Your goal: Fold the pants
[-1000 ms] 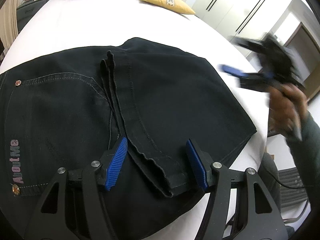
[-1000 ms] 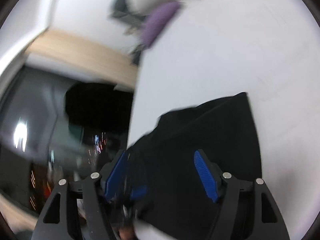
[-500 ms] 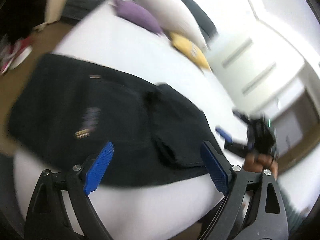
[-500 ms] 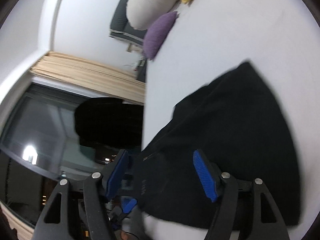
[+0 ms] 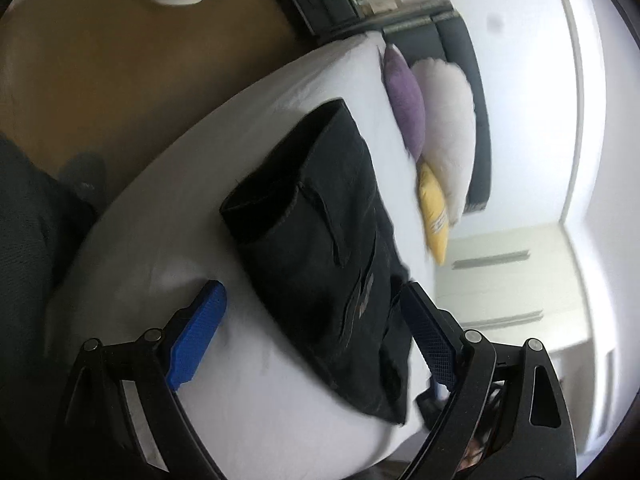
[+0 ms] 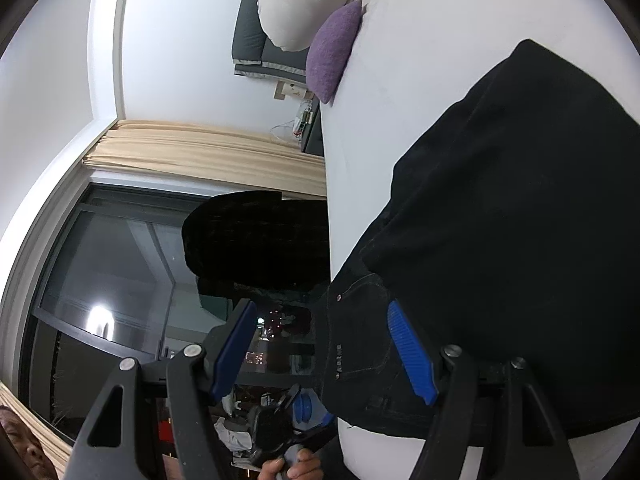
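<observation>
A: Pants [image 5: 320,248] are a compact black stack on the white bed [image 5: 248,392], near its edge on the window side, waistband and pocket rivets facing that edge. Looks like the folds are mostly in; I'd call this the tidy-up or last-fold step.

B: Grippers?

A: Left gripper [image 5: 312,340] spread wide, nothing between the pads. Its jaws have just been opening, and it hangs over the stack's near end without touching it. Right gripper [image 6: 328,348] also apart and empty, straddling the bed edge by the pocket corner; one pad [image 6: 412,356] over denim, contact unclear.

B: Next move?

A: Judgement only: if another fold is wanted, each gripper needs a corner at the same end, pinching all layers so the stack doesn't shear.

B: Room?

A: Bare sheet all round. Purple cushion [image 5: 404,100], white pillow [image 5: 444,128] and yellow cushion [image 5: 434,216] sit at the head end, well apart. Risk is the window-side edge: the pants lie close to it.
</observation>
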`<state>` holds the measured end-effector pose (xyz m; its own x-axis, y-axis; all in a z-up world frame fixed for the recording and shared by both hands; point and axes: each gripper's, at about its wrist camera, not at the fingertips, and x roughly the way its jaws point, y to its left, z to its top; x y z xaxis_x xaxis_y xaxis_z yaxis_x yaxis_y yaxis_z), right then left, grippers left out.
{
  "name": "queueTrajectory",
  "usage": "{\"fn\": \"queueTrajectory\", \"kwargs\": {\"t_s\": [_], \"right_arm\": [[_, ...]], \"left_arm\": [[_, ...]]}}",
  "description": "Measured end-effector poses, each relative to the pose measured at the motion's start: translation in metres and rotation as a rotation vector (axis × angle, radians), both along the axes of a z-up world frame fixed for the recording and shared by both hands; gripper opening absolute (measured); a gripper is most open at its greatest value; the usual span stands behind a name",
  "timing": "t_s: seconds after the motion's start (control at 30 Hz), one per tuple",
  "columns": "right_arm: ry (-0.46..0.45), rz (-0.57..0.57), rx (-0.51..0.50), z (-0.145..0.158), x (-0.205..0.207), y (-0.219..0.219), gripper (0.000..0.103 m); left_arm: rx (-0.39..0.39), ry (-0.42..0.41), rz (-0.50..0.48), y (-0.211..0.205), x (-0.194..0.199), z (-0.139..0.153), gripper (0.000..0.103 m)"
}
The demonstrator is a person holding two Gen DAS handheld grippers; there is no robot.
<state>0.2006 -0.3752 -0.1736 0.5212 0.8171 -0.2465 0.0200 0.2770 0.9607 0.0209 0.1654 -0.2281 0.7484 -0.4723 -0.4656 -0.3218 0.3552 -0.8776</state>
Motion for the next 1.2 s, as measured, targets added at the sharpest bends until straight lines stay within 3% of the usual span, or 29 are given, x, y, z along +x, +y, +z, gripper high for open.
{"fn": "queueTrajectory", "kwargs": {"t_s": [0.2,0.3,0.37,0.43,0.5,0.77,0.9,1.1,1.2], "right_arm": [[0.019,-0.023,0.038,-0.008,-0.003,-0.008,0.072],[0.03,-0.024,0.035,-0.011,-0.002,-0.009,0.072],[0.033,-0.018,0.029,-0.011,0.0,-0.01,0.072],[0.053,-0.006,0.001,-0.012,0.004,-0.008,0.072],[0.072,0.009,-0.027,-0.013,0.009,-0.006,0.072],[0.118,0.102,-0.11,-0.017,0.047,0.012,0.072],[0.27,0.161,-0.261,-0.045,0.06,0.029,0.065],[0.123,0.122,-0.308,-0.044,0.048,0.034,0.064],[0.113,0.113,-0.285,-0.039,0.043,0.03,0.064]], "left_arm": [[-0.147,-0.039,0.022,0.013,0.017,-0.011,0.085],[-0.177,-0.037,0.031,0.016,0.023,-0.015,0.072],[-0.206,-0.031,0.035,0.019,0.026,-0.019,0.059],[-0.242,-0.017,0.038,0.021,0.026,-0.024,0.036],[-0.258,-0.009,0.028,0.021,0.029,-0.026,0.03],[-0.165,-0.032,-0.001,0.02,0.032,0.001,0.019],[-0.094,-0.058,-0.028,0.011,0.038,0.025,0.018],[0.006,-0.11,-0.082,-0.013,0.055,0.066,0.018],[0.055,-0.134,-0.111,-0.029,0.065,0.087,0.018]]}}
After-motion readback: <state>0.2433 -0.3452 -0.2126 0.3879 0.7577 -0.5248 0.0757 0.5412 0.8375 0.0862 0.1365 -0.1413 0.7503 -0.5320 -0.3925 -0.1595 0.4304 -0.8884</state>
